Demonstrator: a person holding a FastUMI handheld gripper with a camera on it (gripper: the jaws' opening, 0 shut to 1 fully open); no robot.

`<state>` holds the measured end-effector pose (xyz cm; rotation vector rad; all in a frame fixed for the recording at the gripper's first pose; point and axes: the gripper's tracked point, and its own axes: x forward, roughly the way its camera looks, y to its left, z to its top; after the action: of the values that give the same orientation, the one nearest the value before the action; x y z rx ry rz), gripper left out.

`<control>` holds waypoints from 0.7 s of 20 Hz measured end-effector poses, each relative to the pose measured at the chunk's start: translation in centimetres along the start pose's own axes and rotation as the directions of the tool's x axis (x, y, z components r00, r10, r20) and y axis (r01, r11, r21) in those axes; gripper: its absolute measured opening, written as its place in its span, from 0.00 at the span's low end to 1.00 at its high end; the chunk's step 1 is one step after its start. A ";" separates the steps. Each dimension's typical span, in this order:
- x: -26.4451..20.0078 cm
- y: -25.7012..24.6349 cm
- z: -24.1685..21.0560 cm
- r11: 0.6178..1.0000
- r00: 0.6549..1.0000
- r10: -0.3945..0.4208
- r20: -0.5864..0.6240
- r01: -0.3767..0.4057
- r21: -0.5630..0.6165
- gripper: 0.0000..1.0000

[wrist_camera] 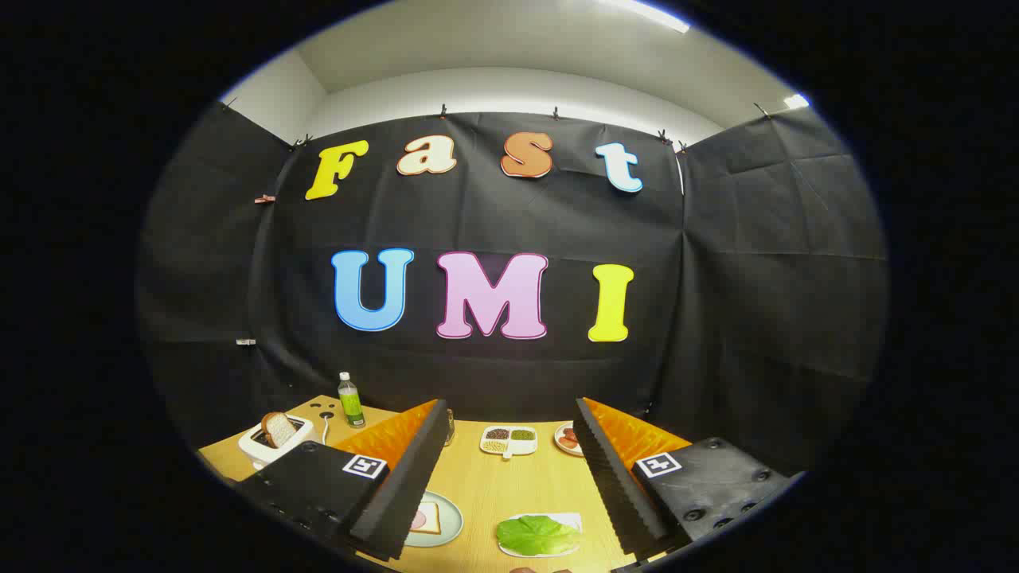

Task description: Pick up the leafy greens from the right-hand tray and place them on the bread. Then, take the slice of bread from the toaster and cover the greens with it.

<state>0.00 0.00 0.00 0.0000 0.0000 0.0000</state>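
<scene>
The gripper (509, 477) is hovering above the table (509, 485) with fingers spread wide and gripping nothing; the greens (537, 535) are lying on their tray (571, 521) at lower centre of the frame, between the fingertips. In my judgement, it should be descending straight, pinching the leaf near its middle. Counted: one leaf, one toaster (275, 446) holding one slice (279, 428) at lower left, one plate (450, 517) bearing bread (427, 519), one bottle (350, 400).

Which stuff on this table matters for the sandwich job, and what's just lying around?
Job: leafy greens on the right-hand tray; bread on plate; slice in the toaster; open claw, greens between its fingers.

Lying about: green bottle; divided dish of beans; small plate.
</scene>
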 end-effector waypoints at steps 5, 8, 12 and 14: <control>0.7 0.1 -0.4 1.000 1.000 0.018 0.000 -0.018 -0.010 0.97; 1.3 -0.3 -1.4 1.000 1.000 0.027 -0.015 -0.027 -0.010 0.97; 2.5 -1.2 -3.1 1.000 0.998 0.024 -0.053 -0.024 0.006 0.97; 3.1 -1.3 -3.7 1.000 0.997 0.023 -0.069 -0.022 0.019 0.97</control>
<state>3.14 -1.30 -3.69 0.0186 0.0696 0.0228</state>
